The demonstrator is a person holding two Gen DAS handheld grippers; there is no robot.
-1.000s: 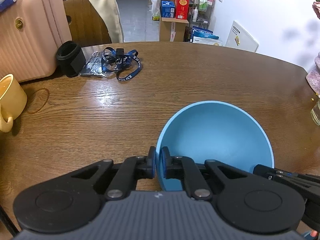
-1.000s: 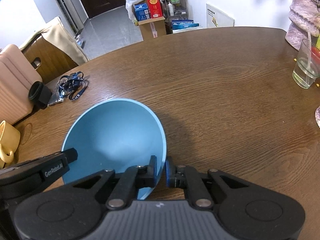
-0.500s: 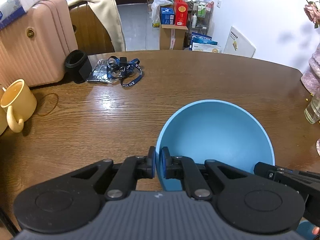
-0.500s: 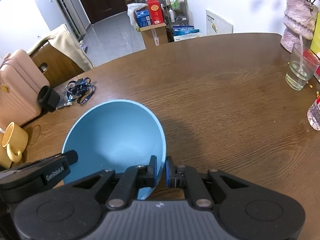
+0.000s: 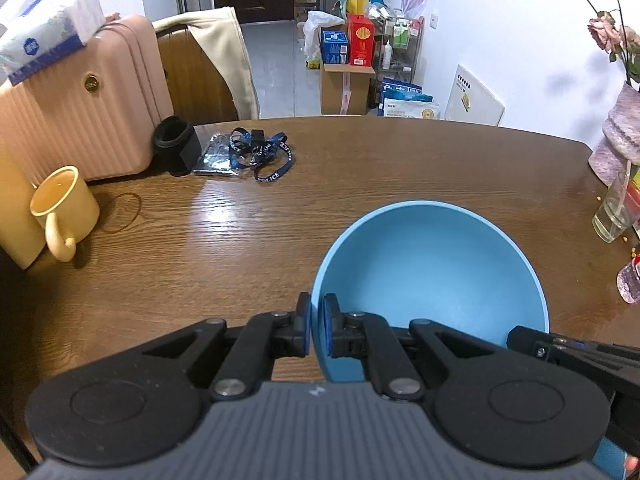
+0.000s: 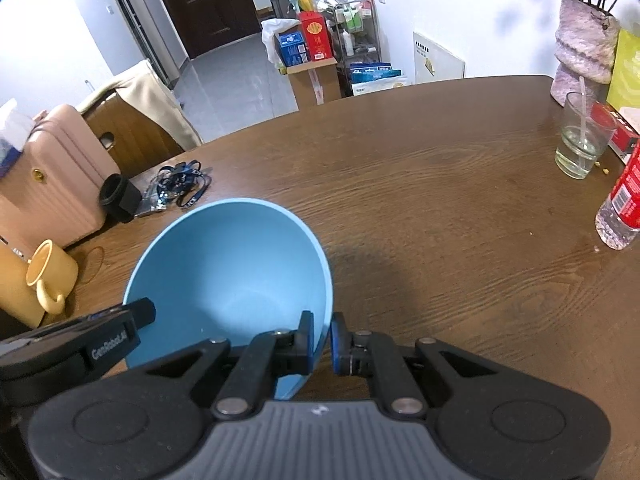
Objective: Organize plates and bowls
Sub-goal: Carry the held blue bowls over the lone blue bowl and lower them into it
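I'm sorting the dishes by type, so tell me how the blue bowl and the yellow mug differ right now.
The blue bowl is wide, shallow and handleless; the yellow mug is narrower, taller and has a handle. The bowl is gripped at its rim on two sides by the left gripper and the right gripper; the mug stands free on the wooden table. Both look empty.

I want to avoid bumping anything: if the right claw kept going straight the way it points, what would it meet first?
Likely bare wooden table. The right claw is shut on the blue bowl rim and angled down at open wood; the glass and bottle stand off to the right. Depth is uncertain.
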